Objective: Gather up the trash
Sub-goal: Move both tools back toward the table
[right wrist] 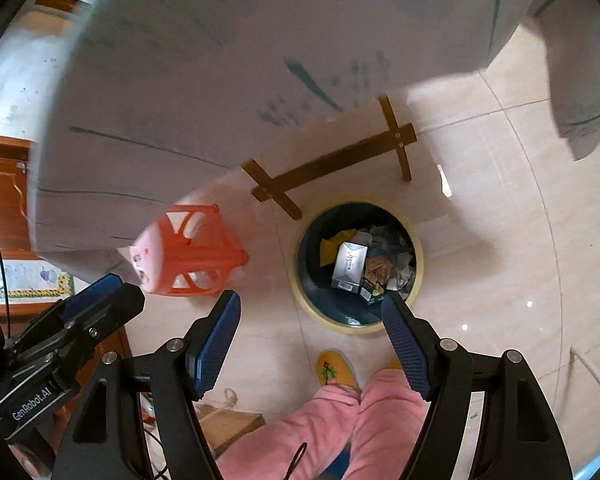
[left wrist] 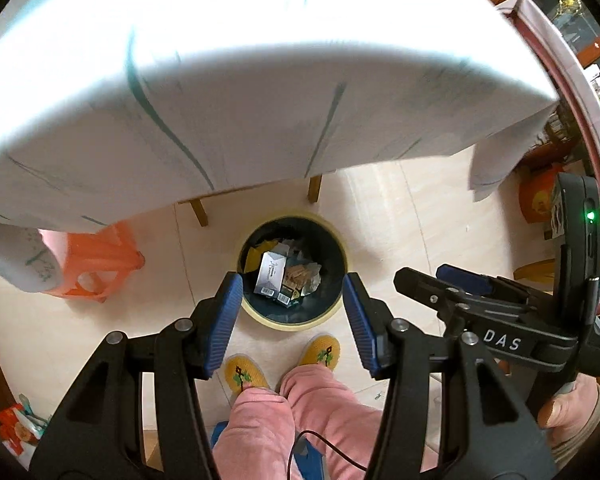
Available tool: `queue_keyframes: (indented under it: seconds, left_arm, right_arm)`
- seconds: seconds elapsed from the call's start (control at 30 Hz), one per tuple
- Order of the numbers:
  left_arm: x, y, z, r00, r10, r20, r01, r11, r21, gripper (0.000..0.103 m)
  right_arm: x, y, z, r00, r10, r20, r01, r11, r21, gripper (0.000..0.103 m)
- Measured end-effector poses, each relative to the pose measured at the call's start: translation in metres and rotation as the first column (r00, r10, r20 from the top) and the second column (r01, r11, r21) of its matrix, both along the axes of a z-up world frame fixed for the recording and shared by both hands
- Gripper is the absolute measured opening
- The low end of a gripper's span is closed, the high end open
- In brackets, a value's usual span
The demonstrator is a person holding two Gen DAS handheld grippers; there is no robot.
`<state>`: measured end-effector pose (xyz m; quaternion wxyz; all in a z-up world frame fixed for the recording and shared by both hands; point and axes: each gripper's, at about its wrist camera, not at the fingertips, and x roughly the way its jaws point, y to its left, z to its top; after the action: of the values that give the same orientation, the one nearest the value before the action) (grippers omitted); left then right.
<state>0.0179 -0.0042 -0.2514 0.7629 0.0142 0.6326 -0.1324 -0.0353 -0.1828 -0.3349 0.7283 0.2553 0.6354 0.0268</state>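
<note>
On the floor below stands a round trash bin with a yellow rim (left wrist: 296, 322) (right wrist: 340, 326) and a dark inside. In it lie a white carton (left wrist: 272, 274) (right wrist: 350, 264), a brown crumpled wrapper (left wrist: 300, 274), a yellow scrap and other small packs. My left gripper (left wrist: 292, 280) hangs high over the bin, pointing down, open, with nothing between its blue pads. My right gripper (right wrist: 311, 296) is beside it at the same height, open wider and empty, its right finger over the bin's near rim. Each gripper shows in the other's view (left wrist: 432, 276) (right wrist: 100, 292).
A table under a white cloth (left wrist: 260, 80) (right wrist: 180, 80) overhangs just behind the bin, its wooden leg frame (right wrist: 332, 164) close to the rim. An orange plastic stool (left wrist: 100, 260) (right wrist: 196, 260) lies to the left. The person's pink trouser legs and yellow slippers (left wrist: 320, 352) stand before the bin.
</note>
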Motion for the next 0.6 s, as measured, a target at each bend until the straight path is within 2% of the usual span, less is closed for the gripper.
queue_keyframes:
  seconds: [0.13, 0.4, 0.6]
  left_arm:
    - [0.001, 0.001, 0.052, 0.999, 0.000, 0.041, 0.000, 1.000, -0.004, 0.049]
    - [0.007, 0.001, 0.164, 0.981, 0.021, 0.191, -0.020, 1.000, -0.009, 0.049]
    - [0.019, -0.009, 0.224, 0.959, 0.000, 0.282, -0.015, 0.999, 0.050, 0.049]
  right_arm:
    - [0.001, -0.004, 0.051, 0.999, -0.009, 0.033, 0.008, 1.000, 0.003, 0.074]
    - [0.016, -0.020, 0.160, 0.987, 0.000, 0.163, 0.004, 1.000, -0.023, 0.074]
    - [0.037, -0.033, 0.217, 0.969, 0.007, 0.245, 0.001, 0.999, -0.033, 0.074]
